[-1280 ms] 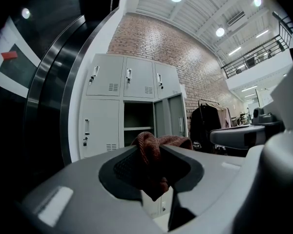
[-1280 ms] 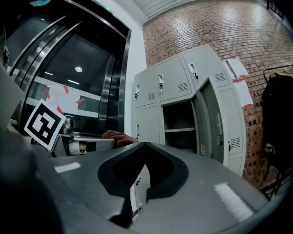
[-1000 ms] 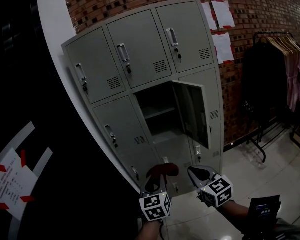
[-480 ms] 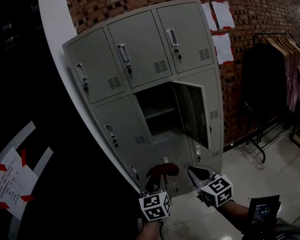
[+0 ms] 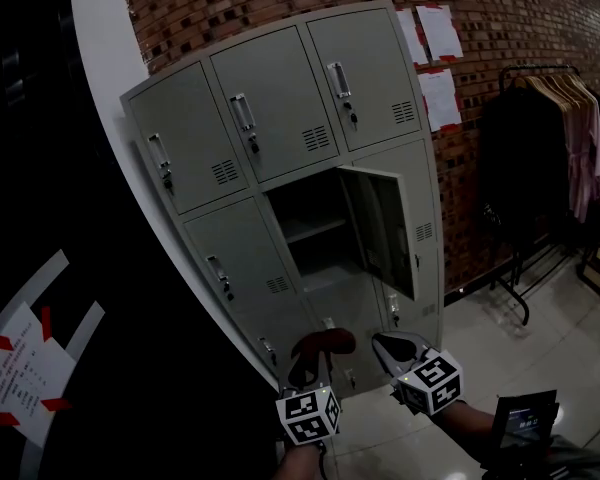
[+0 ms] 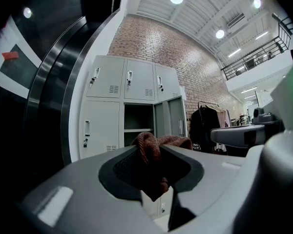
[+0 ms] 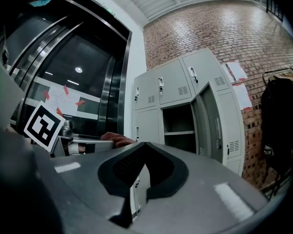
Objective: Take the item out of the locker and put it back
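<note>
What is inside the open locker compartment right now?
Only a shelf shows inside the open compartment; its dark back is unreadable. The red cloth is in the left gripper.

Locker or changing area inside a large industrial-style hall. Indicators:
- Grey sheet-metal locker bank [image 5: 280, 118], centre of the head view, set against a red brick wall [image 5: 520, 18].
- Black clothes rail with hanging garments [image 5: 550, 138], right edge.
- Glossy tiled floor [image 5: 550, 338], lower right.
- High ribbed white ceiling with round lamps [image 6: 205, 4], top of the left gripper view.

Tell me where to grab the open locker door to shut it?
I'd take the door by its free edge, swung out toward you, from the front. It's a thin flat panel hinged at the compartment, so jaws can straddle that edge.
</note>
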The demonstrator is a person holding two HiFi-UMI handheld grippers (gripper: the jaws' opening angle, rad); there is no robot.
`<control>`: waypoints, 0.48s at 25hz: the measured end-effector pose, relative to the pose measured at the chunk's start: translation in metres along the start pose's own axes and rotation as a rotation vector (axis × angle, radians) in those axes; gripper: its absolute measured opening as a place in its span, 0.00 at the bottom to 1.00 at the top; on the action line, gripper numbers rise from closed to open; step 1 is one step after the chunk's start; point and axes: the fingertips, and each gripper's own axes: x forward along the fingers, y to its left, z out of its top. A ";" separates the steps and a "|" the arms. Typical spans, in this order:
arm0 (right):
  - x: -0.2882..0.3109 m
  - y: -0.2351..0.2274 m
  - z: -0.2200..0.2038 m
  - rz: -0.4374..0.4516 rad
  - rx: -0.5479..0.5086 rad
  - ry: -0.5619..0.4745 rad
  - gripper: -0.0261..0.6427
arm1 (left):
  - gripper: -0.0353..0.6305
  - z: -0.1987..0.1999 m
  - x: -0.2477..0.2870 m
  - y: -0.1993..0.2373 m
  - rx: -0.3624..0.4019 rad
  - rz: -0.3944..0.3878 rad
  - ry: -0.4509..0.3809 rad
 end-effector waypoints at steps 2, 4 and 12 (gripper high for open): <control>0.002 0.002 0.000 -0.004 -0.002 0.001 0.04 | 0.22 0.000 0.000 0.003 -0.004 -0.003 -0.004; 0.005 0.003 -0.002 -0.009 -0.004 0.003 0.04 | 0.22 0.000 0.002 0.006 -0.008 -0.010 -0.008; 0.025 0.016 -0.010 -0.046 -0.013 0.015 0.04 | 0.22 -0.006 0.010 0.027 -0.023 -0.055 -0.018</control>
